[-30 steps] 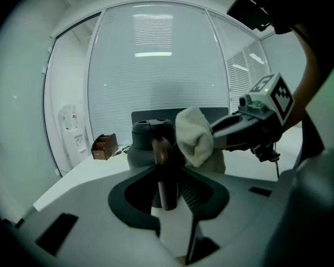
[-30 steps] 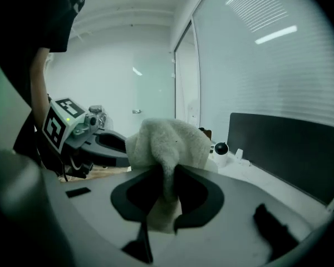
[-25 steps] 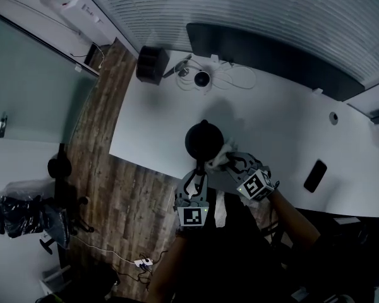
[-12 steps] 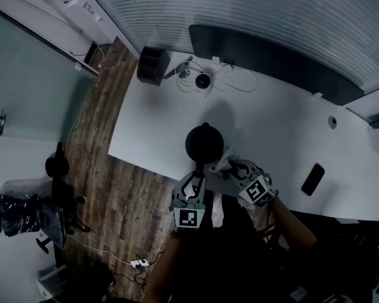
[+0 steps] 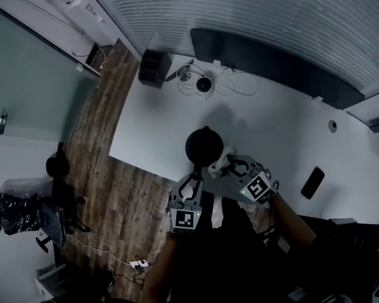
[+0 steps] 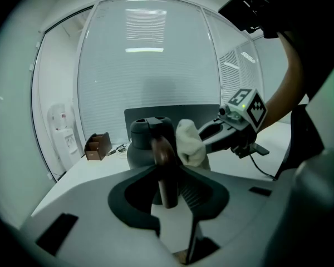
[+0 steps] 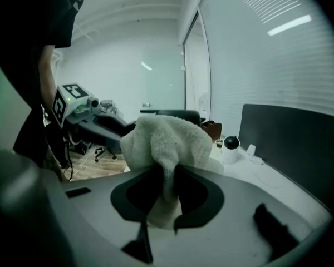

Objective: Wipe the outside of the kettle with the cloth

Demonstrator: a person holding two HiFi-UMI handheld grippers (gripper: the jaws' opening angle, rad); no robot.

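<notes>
Kettle (image 5: 204,145) stands near the table's (image 5: 284,128) lower edge, with bare tabletop above. Left gripper (image 5: 195,175) clamps its handle; right gripper (image 5: 231,165) pinches the cloth (image 5: 219,161) at its lower-right side, positions essentially unchanged.

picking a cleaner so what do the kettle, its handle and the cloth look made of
Kettle: matte dark grey, likely coated metal or plastic; the surface is dull and even, with no glints.
Handle: brown with a soft sheen, maybe wood or wood-look plastic.
Cloth: white terry or fleece, judging by the fuzzy nap and soft folds.
</notes>
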